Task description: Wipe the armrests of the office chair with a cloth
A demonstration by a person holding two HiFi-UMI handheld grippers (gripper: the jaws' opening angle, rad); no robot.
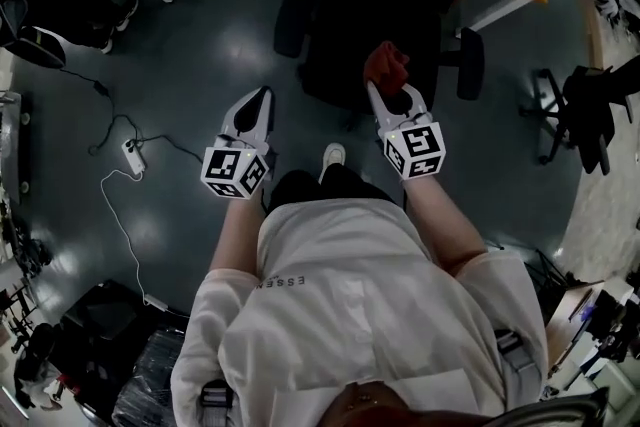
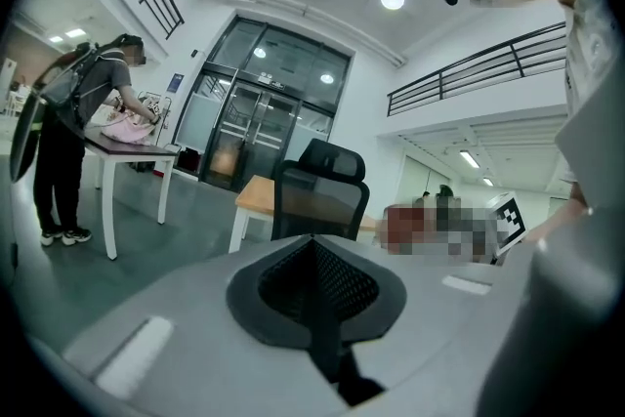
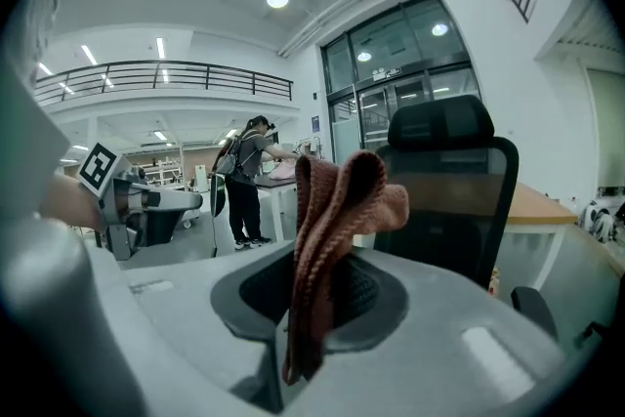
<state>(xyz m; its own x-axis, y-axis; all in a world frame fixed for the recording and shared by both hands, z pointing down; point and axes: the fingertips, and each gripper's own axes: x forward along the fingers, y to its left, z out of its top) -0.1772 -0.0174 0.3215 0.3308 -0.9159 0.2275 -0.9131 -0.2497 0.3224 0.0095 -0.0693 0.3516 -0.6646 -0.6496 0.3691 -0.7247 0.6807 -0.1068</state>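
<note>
Right gripper view: jaws clamp the cloth (image 3: 332,210); left gripper (image 2: 317,308) closed, empty.

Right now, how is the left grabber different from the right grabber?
The right gripper's fingers are shut on a reddish-brown cloth; the left gripper's fingers are shut on nothing. In the head view, the right gripper reaches over the black office chair, while the left gripper is over the floor beside it. Both carry a cube with square markers.
</note>
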